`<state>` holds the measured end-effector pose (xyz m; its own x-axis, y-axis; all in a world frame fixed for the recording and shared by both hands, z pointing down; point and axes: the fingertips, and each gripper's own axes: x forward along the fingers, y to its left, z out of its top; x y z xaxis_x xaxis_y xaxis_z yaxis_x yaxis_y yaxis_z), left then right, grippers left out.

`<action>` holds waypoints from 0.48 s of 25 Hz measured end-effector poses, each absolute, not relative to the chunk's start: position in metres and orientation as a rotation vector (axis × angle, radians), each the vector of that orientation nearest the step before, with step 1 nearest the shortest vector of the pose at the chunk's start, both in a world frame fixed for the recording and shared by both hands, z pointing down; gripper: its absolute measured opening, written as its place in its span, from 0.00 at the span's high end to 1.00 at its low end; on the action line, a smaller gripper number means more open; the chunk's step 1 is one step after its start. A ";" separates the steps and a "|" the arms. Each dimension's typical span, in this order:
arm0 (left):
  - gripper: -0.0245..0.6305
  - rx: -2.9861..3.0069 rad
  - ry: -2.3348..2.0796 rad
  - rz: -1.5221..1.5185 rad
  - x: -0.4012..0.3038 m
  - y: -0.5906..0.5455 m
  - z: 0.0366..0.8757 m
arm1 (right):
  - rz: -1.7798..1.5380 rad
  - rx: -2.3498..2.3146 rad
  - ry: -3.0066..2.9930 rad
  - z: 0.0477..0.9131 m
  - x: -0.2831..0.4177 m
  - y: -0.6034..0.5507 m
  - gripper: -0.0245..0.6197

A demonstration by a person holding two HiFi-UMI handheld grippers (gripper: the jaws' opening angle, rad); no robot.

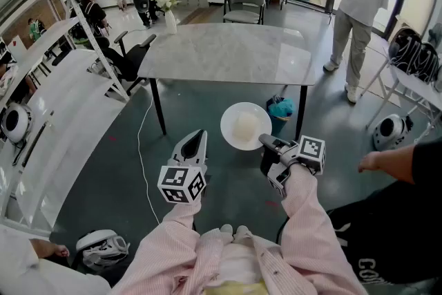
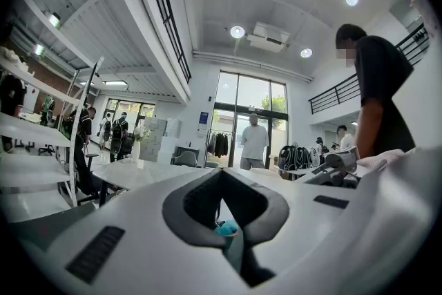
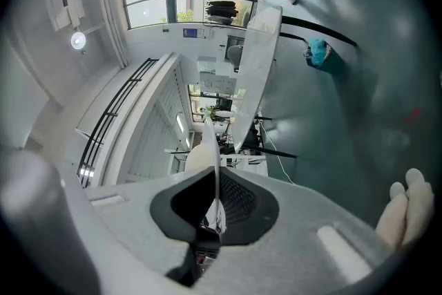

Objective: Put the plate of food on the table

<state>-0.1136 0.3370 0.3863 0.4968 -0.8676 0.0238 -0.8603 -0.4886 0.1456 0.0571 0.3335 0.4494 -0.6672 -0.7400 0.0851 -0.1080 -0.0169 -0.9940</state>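
Note:
A white plate (image 1: 243, 126) with a pale round piece of food on it hangs over the floor, just in front of the marble table (image 1: 228, 52). My right gripper (image 1: 266, 142) is shut on the plate's near right rim. In the right gripper view the plate (image 3: 210, 141) shows edge-on between the pads, with the food (image 3: 196, 157) on its left. My left gripper (image 1: 194, 143) hovers left of the plate, apart from it. Its jaws are shut, with nothing between them. In the left gripper view the left gripper (image 2: 222, 182) points toward the table (image 2: 148, 173).
A teal bin (image 1: 281, 108) stands under the table's near right corner. A vase of flowers (image 1: 169, 10) sits on its far left corner, a chair (image 1: 245, 2) behind it. One person (image 1: 359, 0) stands beyond the table, another (image 1: 390, 217) at my right. White shelving (image 1: 62, 100) runs along the left.

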 end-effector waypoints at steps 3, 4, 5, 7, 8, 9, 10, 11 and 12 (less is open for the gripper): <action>0.97 2.593 -1.508 -0.080 -0.114 0.340 0.387 | -1.738 -0.888 1.780 0.452 0.057 0.337 0.94; 0.97 2.592 -1.508 -0.079 -0.115 0.340 0.387 | -1.736 -0.887 1.781 0.451 0.057 0.337 0.94; 0.97 2.592 -1.508 -0.079 -0.115 0.340 0.387 | -1.733 -0.885 1.782 0.451 0.057 0.337 0.94; 0.97 2.592 -1.507 -0.080 -0.116 0.340 0.386 | -1.728 -0.881 1.786 0.448 0.057 0.336 0.94; 0.97 2.592 -1.506 -0.082 -0.115 0.340 0.386 | -1.728 -0.885 1.786 0.448 0.057 0.336 0.94; 0.97 2.593 -1.505 -0.083 -0.115 0.340 0.386 | -1.734 -0.897 1.781 0.449 0.058 0.336 0.94; 0.97 2.594 -1.503 -0.084 -0.114 0.341 0.387 | -1.742 -0.915 1.775 0.450 0.060 0.337 0.94; 0.97 2.594 -1.503 -0.084 -0.113 0.341 0.387 | -1.746 -0.925 1.771 0.452 0.061 0.338 0.94; 0.97 2.594 -1.503 -0.085 -0.112 0.342 0.388 | -1.742 -0.916 1.774 0.452 0.061 0.339 0.94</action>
<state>-0.1122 0.3418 0.3877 0.4989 -0.8664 0.0222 -0.8583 -0.4904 0.1509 0.0612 0.3386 0.4517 -0.6566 -0.7460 0.1111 -0.1250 -0.0377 -0.9914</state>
